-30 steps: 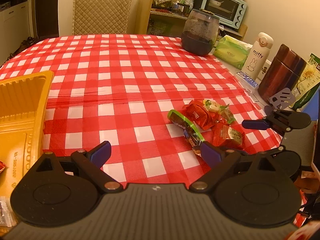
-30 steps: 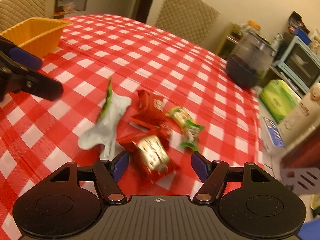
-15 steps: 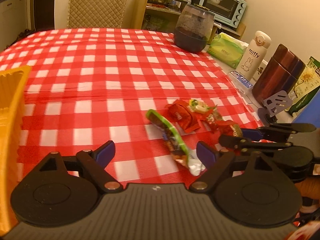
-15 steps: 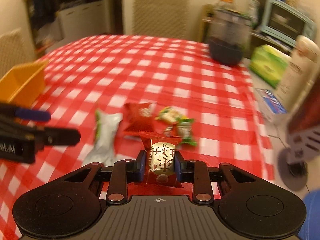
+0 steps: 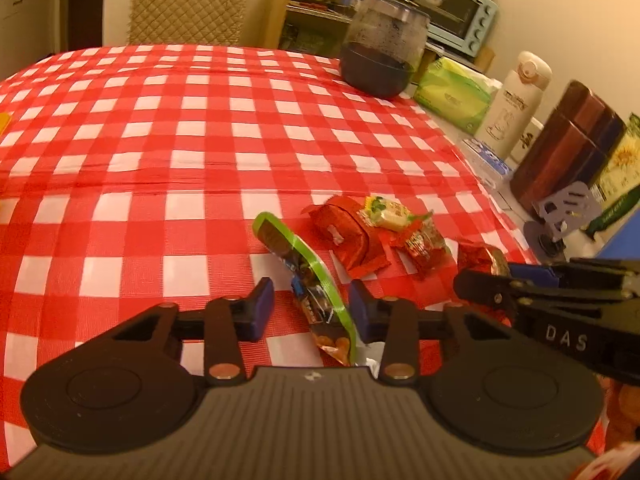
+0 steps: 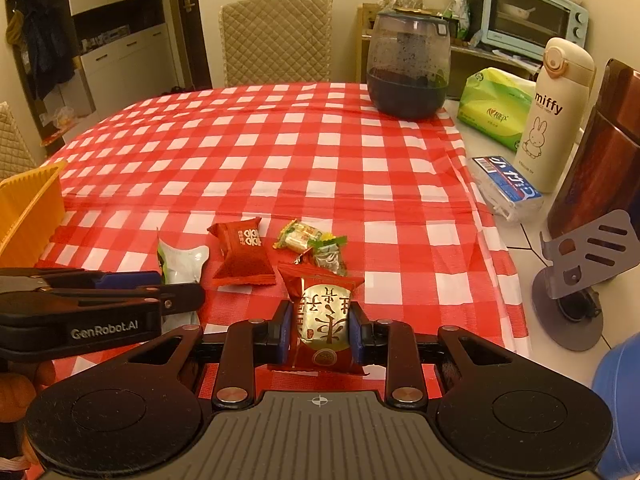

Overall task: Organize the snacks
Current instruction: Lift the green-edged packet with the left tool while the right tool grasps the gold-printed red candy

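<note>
- Right gripper (image 6: 319, 330): pads pinching a red-and-gold snack packet (image 6: 322, 320), held above the checked tablecloth (image 6: 320, 152).
- Left gripper (image 5: 311, 307): jaws just closing, a green-edged snack packet (image 5: 308, 276) between them; contact cannot be told.
- Loose snacks: red packet (image 6: 242, 254) and small green-yellow sweets (image 6: 300, 236), near the grippers.
- Orange tray (image 6: 28, 204): at the left.

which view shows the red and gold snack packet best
The right wrist view: the red and gold snack packet sits centred, label facing, pinched in the right hand-held gripper. The left wrist view shows only a crumpled end poking out.
</note>
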`<state>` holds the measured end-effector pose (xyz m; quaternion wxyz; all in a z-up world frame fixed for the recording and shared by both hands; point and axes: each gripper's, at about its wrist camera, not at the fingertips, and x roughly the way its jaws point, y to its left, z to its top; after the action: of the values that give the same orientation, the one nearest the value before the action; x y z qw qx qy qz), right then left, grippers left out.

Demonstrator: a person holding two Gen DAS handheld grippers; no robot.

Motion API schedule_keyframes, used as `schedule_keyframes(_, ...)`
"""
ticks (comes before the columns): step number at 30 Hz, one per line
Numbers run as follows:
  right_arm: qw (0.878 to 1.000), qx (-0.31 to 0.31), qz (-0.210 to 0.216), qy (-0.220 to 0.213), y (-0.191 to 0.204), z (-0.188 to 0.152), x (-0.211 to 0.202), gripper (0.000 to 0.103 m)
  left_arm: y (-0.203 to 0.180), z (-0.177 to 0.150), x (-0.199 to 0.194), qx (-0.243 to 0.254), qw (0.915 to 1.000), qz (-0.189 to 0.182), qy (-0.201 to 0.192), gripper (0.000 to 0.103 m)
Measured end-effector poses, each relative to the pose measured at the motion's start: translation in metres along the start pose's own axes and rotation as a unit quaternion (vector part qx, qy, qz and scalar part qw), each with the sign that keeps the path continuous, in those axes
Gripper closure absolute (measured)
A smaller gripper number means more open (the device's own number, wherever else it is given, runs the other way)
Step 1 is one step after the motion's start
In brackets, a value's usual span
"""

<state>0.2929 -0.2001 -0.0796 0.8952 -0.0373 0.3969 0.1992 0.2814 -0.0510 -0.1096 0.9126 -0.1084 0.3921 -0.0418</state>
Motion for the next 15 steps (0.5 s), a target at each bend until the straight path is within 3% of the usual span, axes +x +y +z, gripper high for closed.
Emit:
schedule_keyframes(3, 1.000, 0.008, -0.007, 0.002, -0.001, 0.000, -0.001, 0.074, -0.009, -0.003, -0.001, 0.038, 0.9992, 0.004, 0.005, 0.079)
schedule_keyframes(6, 1.000, 0.021, -0.011, 0.005, -0.003, -0.001, -0.004, 0.074, -0.012, -0.008, -0.005, 0.057, 0.9983, 0.007, 0.006, 0.081)
schedule_keyframes(15, 0.999, 0.041, -0.008, -0.001, 0.011, -0.004, -0.027, 0.074, 0.004, -0.019, -0.043, 0.033, 0.9994, 0.002, 0.012, 0.083)
